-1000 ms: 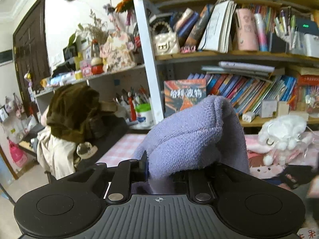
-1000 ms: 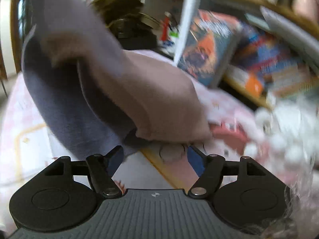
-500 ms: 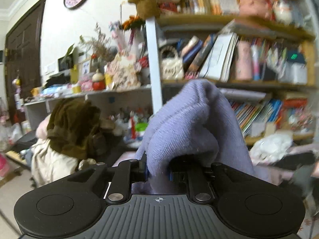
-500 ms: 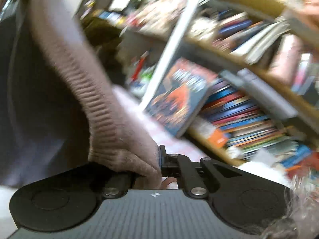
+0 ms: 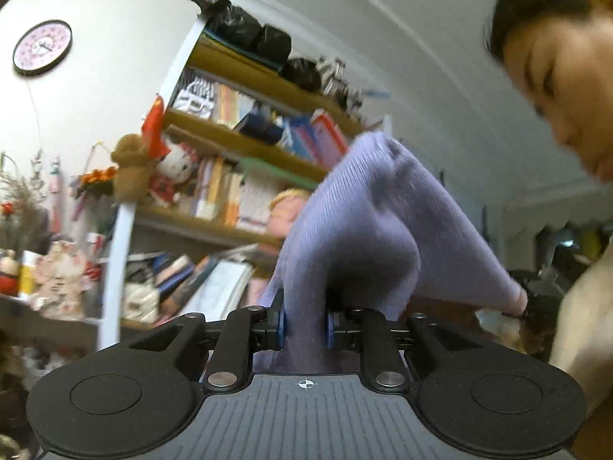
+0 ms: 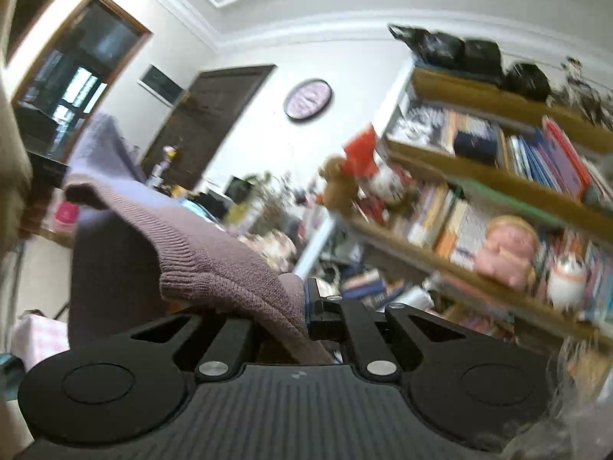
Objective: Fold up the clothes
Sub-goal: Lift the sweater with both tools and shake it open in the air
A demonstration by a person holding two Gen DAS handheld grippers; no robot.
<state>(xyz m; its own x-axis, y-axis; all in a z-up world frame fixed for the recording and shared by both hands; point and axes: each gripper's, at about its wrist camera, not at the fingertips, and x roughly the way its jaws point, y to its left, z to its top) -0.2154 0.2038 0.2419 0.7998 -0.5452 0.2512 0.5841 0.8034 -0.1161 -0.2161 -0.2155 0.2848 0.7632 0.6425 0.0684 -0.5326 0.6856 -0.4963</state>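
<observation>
Left wrist view: left gripper [image 5: 304,324] clamped on a bunch of the lavender knit garment [image 5: 367,230]; cloth fills the gap between the blue pads and humps up just ahead of them.
Cloth run, left tool: from the clamp the knit rises, then slopes down and away to the tool's right, ending in a cuff-like end near a person's torso at the frame edge.
Right wrist view: right gripper [image 6: 302,306] shut tight on a ribbed hem of the same lavender knit garment [image 6: 214,264]; one finger [image 6: 318,308] shows, the other is buried under fabric.
Cloth run, right tool: knit leaves the pinch toward the tool's left and a little up, a darker fold hanging below it.
Key relation: each tool has the garment trailing off toward the other, so its long axis appears to span between the two grips, held in the air.
Nearer hand: cannot call it; both hold an edge.
Surface: no table in the left view; only a scrap of pink check cloth low to the right tool's left.
Background: bookshelf [image 6: 498,199] and wall clock [image 5: 42,48] well beyond, both blurred.
Step, judged: garment lifted by two points, likely to spread before folding.
Risk, judged: the left bite is a thick wad, so that edge may hang uneven.
</observation>
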